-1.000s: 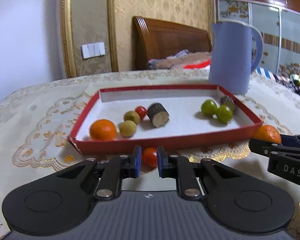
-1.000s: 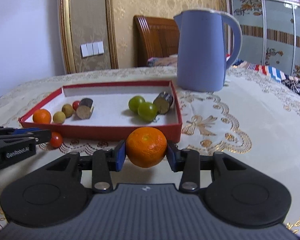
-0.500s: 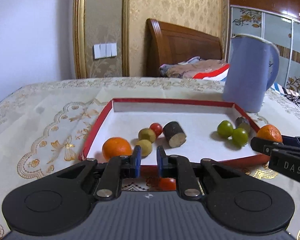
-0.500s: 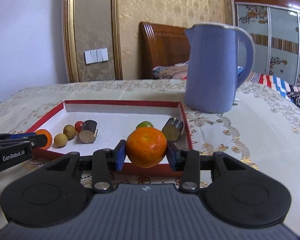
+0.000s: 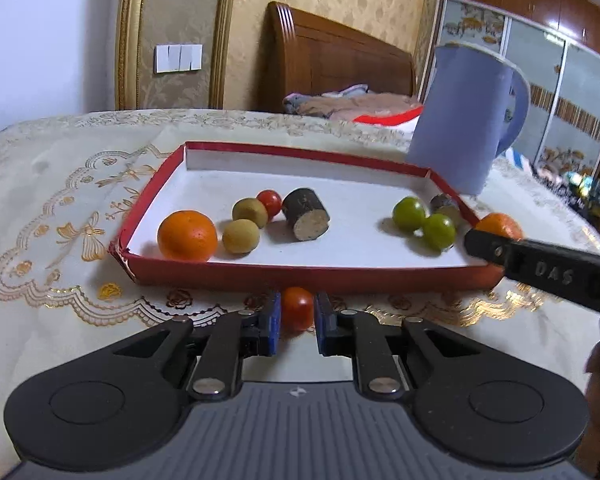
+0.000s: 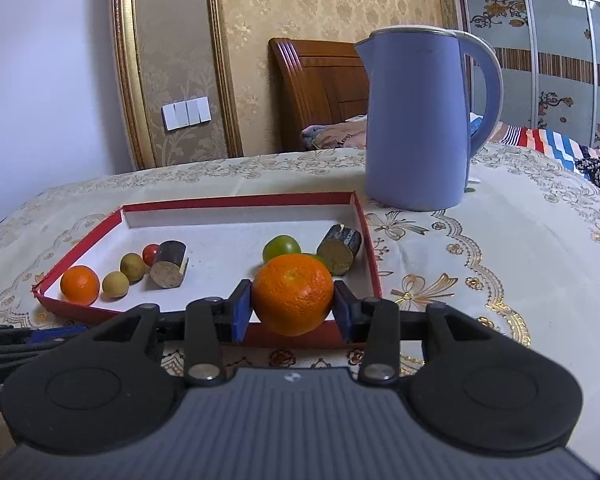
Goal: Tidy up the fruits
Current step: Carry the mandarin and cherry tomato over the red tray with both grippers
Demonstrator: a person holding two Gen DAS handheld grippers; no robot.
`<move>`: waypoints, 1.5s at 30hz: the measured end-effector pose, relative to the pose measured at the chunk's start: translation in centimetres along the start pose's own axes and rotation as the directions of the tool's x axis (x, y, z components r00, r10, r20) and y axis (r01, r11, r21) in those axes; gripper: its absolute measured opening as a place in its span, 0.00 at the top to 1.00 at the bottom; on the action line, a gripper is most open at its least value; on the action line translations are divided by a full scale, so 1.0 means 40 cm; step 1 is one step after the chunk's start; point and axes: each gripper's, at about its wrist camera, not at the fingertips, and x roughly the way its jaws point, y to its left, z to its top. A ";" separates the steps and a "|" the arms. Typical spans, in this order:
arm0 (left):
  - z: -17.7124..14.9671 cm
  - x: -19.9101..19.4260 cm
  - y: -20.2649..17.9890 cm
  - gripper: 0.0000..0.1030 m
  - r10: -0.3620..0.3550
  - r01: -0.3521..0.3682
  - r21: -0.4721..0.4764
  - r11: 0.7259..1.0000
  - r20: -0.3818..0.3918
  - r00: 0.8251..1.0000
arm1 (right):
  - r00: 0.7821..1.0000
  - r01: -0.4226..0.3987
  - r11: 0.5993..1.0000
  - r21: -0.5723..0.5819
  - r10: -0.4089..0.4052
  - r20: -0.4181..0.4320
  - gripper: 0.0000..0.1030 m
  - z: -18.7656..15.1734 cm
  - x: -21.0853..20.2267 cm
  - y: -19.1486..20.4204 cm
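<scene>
My right gripper point(image 6: 292, 308) is shut on an orange mandarin point(image 6: 293, 294), held over the near right edge of the red tray point(image 6: 240, 200). A red cherry tomato point(image 5: 297, 314) lies on the cloth just in front of the tray point(image 5: 300, 276); it shows in the narrow gap at the tips of my left gripper point(image 5: 298, 316), whose jaws are shut and not gripping it. Inside the tray lie another mandarin point(image 5: 187, 236), two yellow-brown fruits point(image 5: 240, 236), a small tomato point(image 5: 270, 202), two dark cut pieces point(image 5: 306, 220) and two green fruits point(image 5: 410, 214).
A tall blue kettle point(image 6: 416, 120) stands just behind the tray's far right corner. The table wears a cream cloth point(image 5: 60, 208) with gold embroidery. A wooden headboard point(image 6: 320, 88) and bedding lie beyond the table's far edge.
The right gripper carried the mandarin forward, from before the tray's front wall to over its near edge. The left view tipped up and back; the tomato slid below the fingers, then returned between the tips.
</scene>
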 end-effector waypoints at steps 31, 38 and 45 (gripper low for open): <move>-0.011 0.035 0.002 0.78 0.124 -0.123 0.038 0.992 -0.018 0.992 | 1.000 -0.010 1.000 0.002 0.010 -0.003 0.61 -0.011 -0.004 0.004; -0.001 -0.010 0.008 0.78 0.110 -0.111 0.017 0.994 0.056 0.992 | 1.000 0.002 1.000 -0.015 -0.002 0.025 0.61 -0.010 -0.014 0.010; 0.042 -0.011 0.012 0.78 0.108 -0.107 -0.014 0.994 0.099 0.989 | 1.000 0.005 1.000 -0.023 -0.005 0.003 0.61 0.007 0.015 0.026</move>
